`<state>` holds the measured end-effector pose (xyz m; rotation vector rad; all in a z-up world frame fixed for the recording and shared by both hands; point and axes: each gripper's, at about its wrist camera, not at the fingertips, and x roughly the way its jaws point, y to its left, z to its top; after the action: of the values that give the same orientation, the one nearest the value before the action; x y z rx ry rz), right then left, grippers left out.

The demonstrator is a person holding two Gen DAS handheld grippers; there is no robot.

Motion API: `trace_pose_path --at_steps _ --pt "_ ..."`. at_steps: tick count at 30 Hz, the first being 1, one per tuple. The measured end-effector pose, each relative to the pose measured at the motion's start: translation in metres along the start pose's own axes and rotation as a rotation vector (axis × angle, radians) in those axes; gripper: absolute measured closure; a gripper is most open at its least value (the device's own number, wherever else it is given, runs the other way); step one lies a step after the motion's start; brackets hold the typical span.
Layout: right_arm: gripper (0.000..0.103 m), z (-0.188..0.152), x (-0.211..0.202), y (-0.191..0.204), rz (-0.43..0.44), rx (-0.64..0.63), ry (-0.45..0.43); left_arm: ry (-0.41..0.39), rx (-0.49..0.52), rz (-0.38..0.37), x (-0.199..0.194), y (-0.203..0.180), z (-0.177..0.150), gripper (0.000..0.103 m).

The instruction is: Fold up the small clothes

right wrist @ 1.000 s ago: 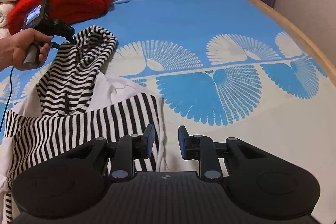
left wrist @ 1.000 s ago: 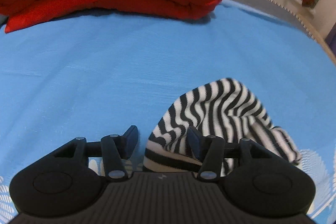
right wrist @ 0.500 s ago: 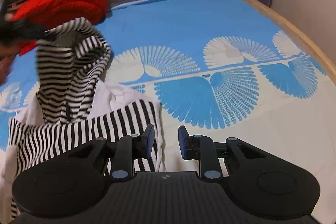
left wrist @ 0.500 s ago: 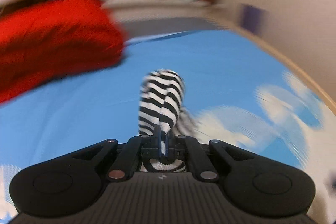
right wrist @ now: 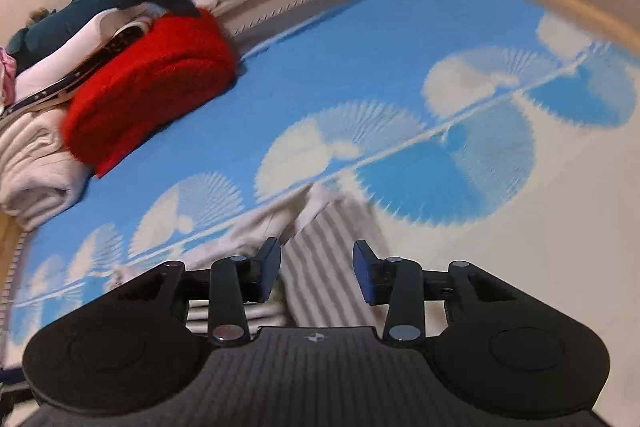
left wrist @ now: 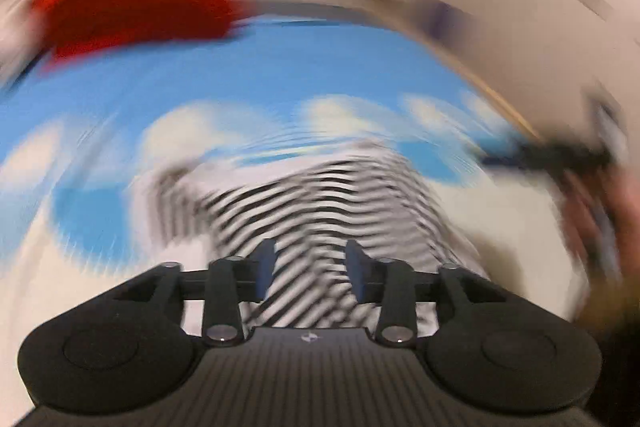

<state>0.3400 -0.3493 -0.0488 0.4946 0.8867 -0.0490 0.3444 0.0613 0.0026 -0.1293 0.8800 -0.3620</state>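
One striped garment lies low-centre in both wrist views on the blue patterned bedspread, partly folded over itself, the left view heavily blurred. Left gripper and right gripper both show jaws apart and opening, stripes visible between the pads but nothing pinched. To do this fold well, I'd let the cloth settle flat, then re-grip at an outer edge, keeping clear of the red blanket at upper left.
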Motion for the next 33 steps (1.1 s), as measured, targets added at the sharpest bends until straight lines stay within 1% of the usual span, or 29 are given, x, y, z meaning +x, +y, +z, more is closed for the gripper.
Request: trace_pose_path --at_steps 1,3,4,5,6,7,9,10,11,13,14,15,16,17,18,20,21,22,23,24,25,26,27,28,29,30,31,32,33 --pt "0.061 -0.004 0.005 0.002 0.011 0.012 0.028 0.033 -0.088 0.022 0.014 0.006 -0.002 0.058" --pt "0.061 -0.013 0.019 0.005 0.02 0.023 0.092 0.11 -0.214 0.027 0.049 0.015 -0.008 0.058" --pt "0.061 -0.019 0.028 0.007 0.01 0.018 0.126 0.151 -0.262 0.042 0.062 0.015 -0.011 0.058" --pt "0.061 -0.024 0.038 0.009 -0.011 0.006 0.16 0.175 -0.305 0.044 0.072 0.019 -0.015 0.057" --pt "0.061 -0.03 0.047 0.013 -0.034 -0.006 0.188 0.188 -0.345 0.042 0.078 0.024 -0.018 0.055" --pt "0.061 -0.035 0.054 0.014 -0.049 -0.014 0.212 0.199 -0.376 0.056 0.081 0.03 -0.023 0.053" --pt "0.061 -0.045 0.068 0.018 -0.054 -0.016 0.259 0.232 -0.428 0.109 0.097 0.037 -0.028 0.053" --pt "0.061 -0.049 0.076 0.022 -0.053 -0.018 0.283 0.256 -0.445 0.118 0.104 0.042 -0.031 0.053" --pt "0.061 -0.053 0.084 0.025 -0.056 -0.027 0.3 0.279 -0.464 0.121 0.111 0.047 -0.033 0.053" --pt "0.061 -0.061 0.097 0.033 -0.08 -0.065 0.326 0.278 -0.499 0.111 0.118 0.054 -0.037 0.055" --pt "0.066 -0.065 0.103 0.037 -0.091 -0.086 0.342 0.277 -0.496 0.101 0.12 0.055 -0.038 0.056" --pt "0.076 -0.069 0.106 0.04 -0.092 -0.098 0.347 0.274 -0.49 0.089 0.123 0.056 -0.038 0.072" --pt "0.097 -0.069 0.108 0.043 -0.084 -0.101 0.343 0.257 -0.493 0.08 0.123 0.057 -0.037 0.103" --pt "0.097 -0.067 0.104 0.044 -0.072 -0.087 0.324 0.227 -0.501 0.078 0.119 0.058 -0.036 0.103" --pt "0.097 -0.059 0.092 0.043 -0.03 -0.035 0.268 0.168 -0.508 0.073 0.108 0.057 -0.029 0.103" --pt "0.098 -0.039 0.063 0.04 0.128 0.066 0.124 0.036 -0.469 0.051 0.08 0.051 -0.011 0.103" --pt "0.098 -0.031 0.048 0.039 0.184 0.08 0.055 -0.02 -0.443 0.044 0.068 0.049 -0.004 0.103" --pt "0.098 -0.024 0.034 0.035 0.212 0.084 0.0 -0.067 -0.416 0.051 0.058 0.048 0.001 0.103" --pt "0.098 -0.022 0.029 0.029 0.214 0.102 -0.007 -0.093 -0.392 0.083 0.05 0.049 0.005 0.103" --pt "0.098 -0.023 0.031 0.017 0.203 0.142 0.025 -0.088 -0.394 0.115 0.049 0.052 0.005 0.103" --pt "0.098 -0.027 0.038 0.005 0.179 0.192 0.082 -0.057 -0.419 0.135 0.052 0.058 0.003 0.103" --pt "0.097 -0.036 0.05 -0.008 0.129 0.237 0.159 0.001 -0.451 0.149 0.058 0.066 -0.002 0.102" --pt "0.097 -0.045 0.061 -0.016 0.072 0.253 0.234 0.088 -0.474 0.166 0.07 0.073 -0.007 0.102" --pt "0.095 -0.054 0.07 -0.02 0.024 0.245 0.293 0.183 -0.482 0.187 0.081 0.077 -0.013 0.1" --pt "0.09 -0.062 0.078 -0.02 -0.028 0.214 0.339 0.239 -0.487 0.207 0.089 0.078 -0.017 0.097" --pt "0.087 -0.064 0.082 -0.016 -0.067 0.183 0.342 0.274 -0.497 0.234 0.093 0.08 -0.02 0.087" --pt "0.079 -0.064 0.08 -0.012 -0.094 0.148 0.318 0.264 -0.504 0.249 0.091 0.081 -0.021 0.078" --pt "0.075 -0.061 0.078 -0.007 -0.099 0.124 0.294 0.231 -0.508 0.251 0.085 0.082 -0.018 0.075" --pt "0.072 -0.056 0.073 -0.001 -0.092 0.1 0.257 0.191 -0.506 0.24 0.08 0.081 -0.015 0.074"
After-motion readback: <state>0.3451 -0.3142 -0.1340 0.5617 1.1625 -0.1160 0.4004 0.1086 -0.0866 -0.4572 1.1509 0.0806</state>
